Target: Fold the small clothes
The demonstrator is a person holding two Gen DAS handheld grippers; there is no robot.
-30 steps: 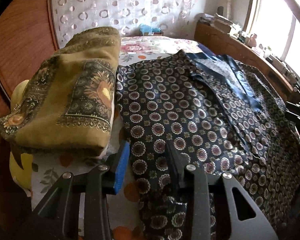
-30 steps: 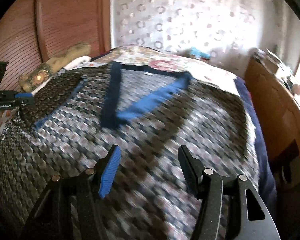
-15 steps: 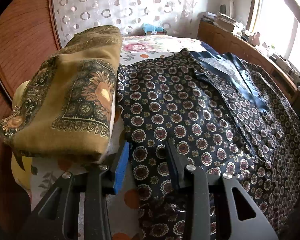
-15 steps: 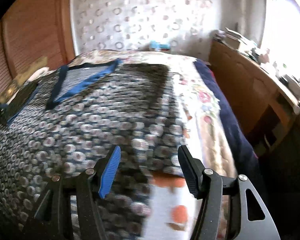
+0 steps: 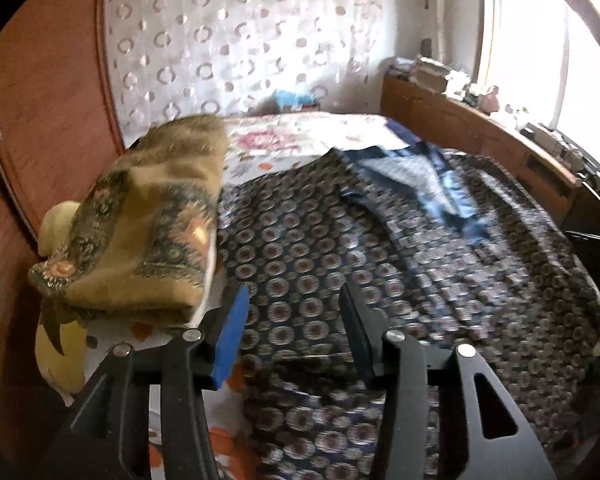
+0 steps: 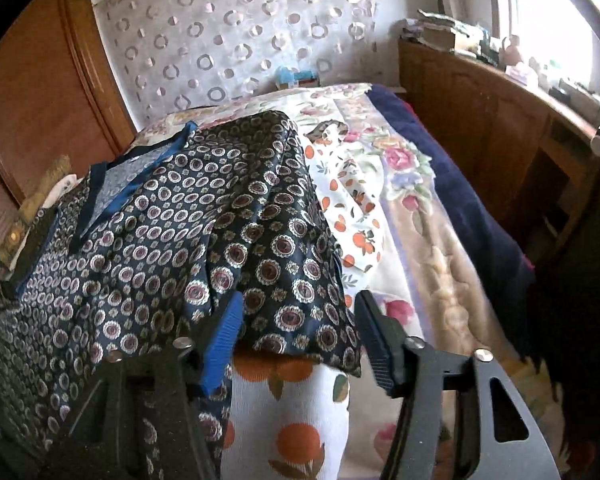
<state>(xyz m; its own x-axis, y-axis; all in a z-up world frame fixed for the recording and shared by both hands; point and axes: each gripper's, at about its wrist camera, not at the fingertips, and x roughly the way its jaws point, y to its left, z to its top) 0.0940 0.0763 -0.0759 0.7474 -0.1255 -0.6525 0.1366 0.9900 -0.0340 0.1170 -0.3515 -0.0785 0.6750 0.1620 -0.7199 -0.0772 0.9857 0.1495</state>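
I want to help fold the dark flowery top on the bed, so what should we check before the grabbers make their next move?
1. Dark patterned top spread on the bed: ok, though rumpled near its right edge.
2. Right gripper lined up with that edge: ok; jaws closing, with the hem between them.
3. Cloth actually pinched on the right: not ok yet, pads not pressing.
4. Left gripper ready: jaws opening above the top, nothing held; ok.
5. Folded brown cloth clear of the top: cannot tell, it sits right beside it.
6. Blue-trimmed neckline lying flat: cannot tell, blurred.
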